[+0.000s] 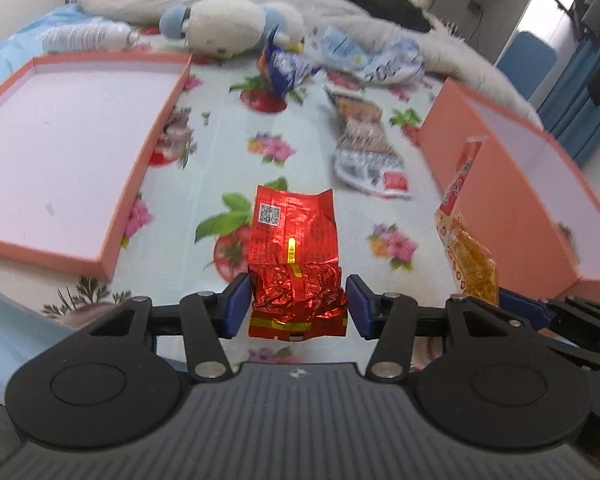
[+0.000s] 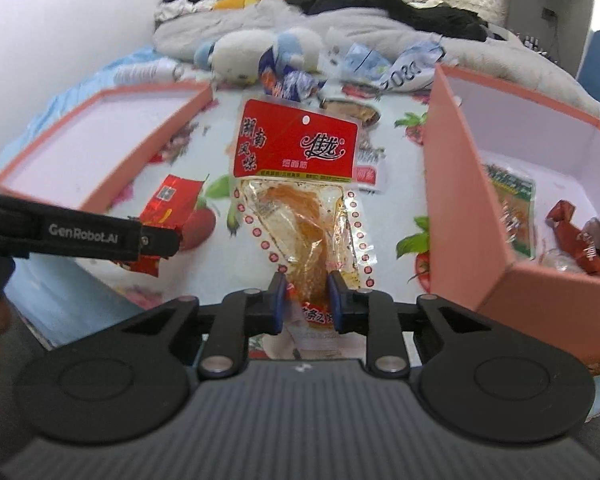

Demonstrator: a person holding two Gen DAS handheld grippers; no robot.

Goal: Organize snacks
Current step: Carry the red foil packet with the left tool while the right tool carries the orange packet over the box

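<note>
A red foil snack packet (image 1: 294, 264) lies on the flowered bedsheet between the fingers of my left gripper (image 1: 298, 306). The jaws stand open on either side of it; the left pad touches it and a small gap shows at the right pad. It also shows in the right wrist view (image 2: 168, 220). My right gripper (image 2: 306, 302) is shut on a clear snack bag with a red header card (image 2: 296, 184) and holds it upright, just left of the pink box (image 2: 456, 200). That bag shows in the left wrist view (image 1: 466, 240).
A shallow pink lid (image 1: 112, 216) lies at left. The deep pink box (image 1: 452, 136) at right holds several snacks (image 2: 516, 208). More snack bags (image 1: 364, 148), a blue packet (image 1: 284, 68), a plush toy (image 1: 228, 26) and a bottle (image 1: 88, 36) lie further back.
</note>
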